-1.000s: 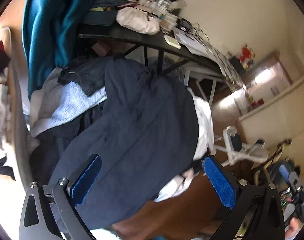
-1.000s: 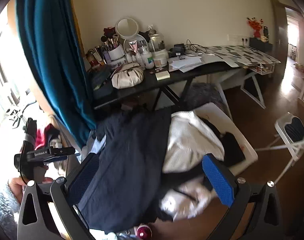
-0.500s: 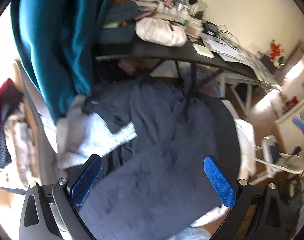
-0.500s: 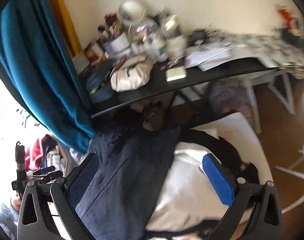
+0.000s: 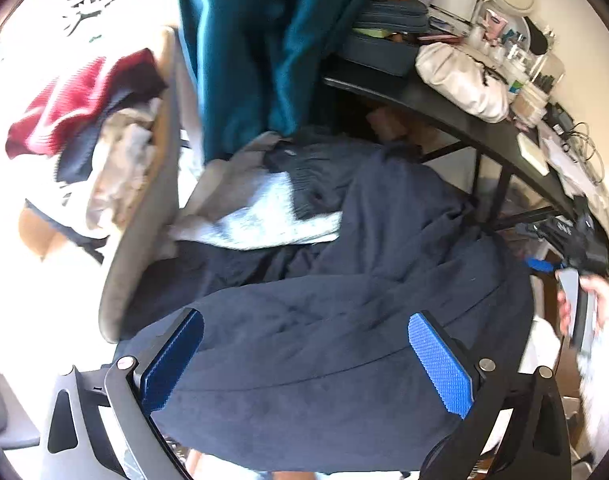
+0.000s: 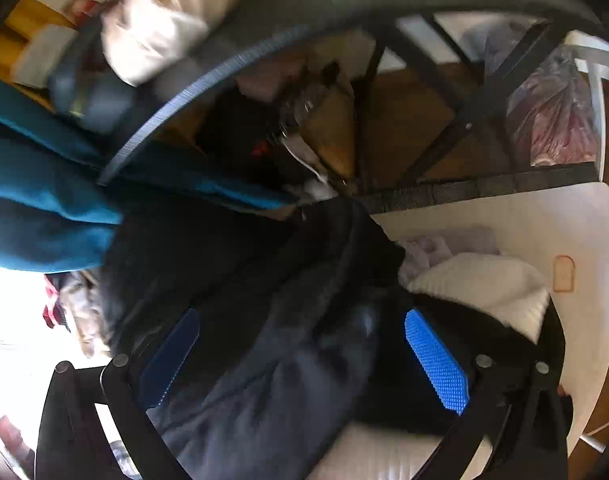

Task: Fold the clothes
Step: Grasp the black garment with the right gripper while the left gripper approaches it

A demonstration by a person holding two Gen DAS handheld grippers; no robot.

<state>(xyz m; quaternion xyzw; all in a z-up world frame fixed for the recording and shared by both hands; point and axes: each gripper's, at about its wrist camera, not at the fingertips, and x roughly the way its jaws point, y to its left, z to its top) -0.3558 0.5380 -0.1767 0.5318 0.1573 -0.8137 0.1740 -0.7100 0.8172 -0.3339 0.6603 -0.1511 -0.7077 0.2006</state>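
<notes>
A large dark navy garment [image 5: 336, 320] lies spread over a heap of clothes and fills the lower half of the left wrist view. My left gripper [image 5: 304, 356] hangs open just above it, blue pads wide apart. A white-grey knit piece [image 5: 264, 220] and a darker ribbed garment [image 5: 316, 176] lie behind it. In the right wrist view the same navy garment [image 6: 272, 360] runs between the open fingers of my right gripper [image 6: 304, 360], close over the cloth. A white textured garment [image 6: 484, 284] sits to its right in a white basket [image 6: 544, 216].
A teal curtain [image 5: 256, 48] hangs at the back. A black desk [image 5: 456, 120] holds a white pouch [image 5: 464, 76] and cosmetics. More clothes, one red [image 5: 72, 104], pile on the left. A person's hand holding the other gripper [image 5: 584, 308] shows at right. Desk legs [image 6: 424, 100] cross above the basket.
Both grippers have dropped lower and closer to the navy garment. The right view has tipped down sharply under the desk edge. Both stay open.
</notes>
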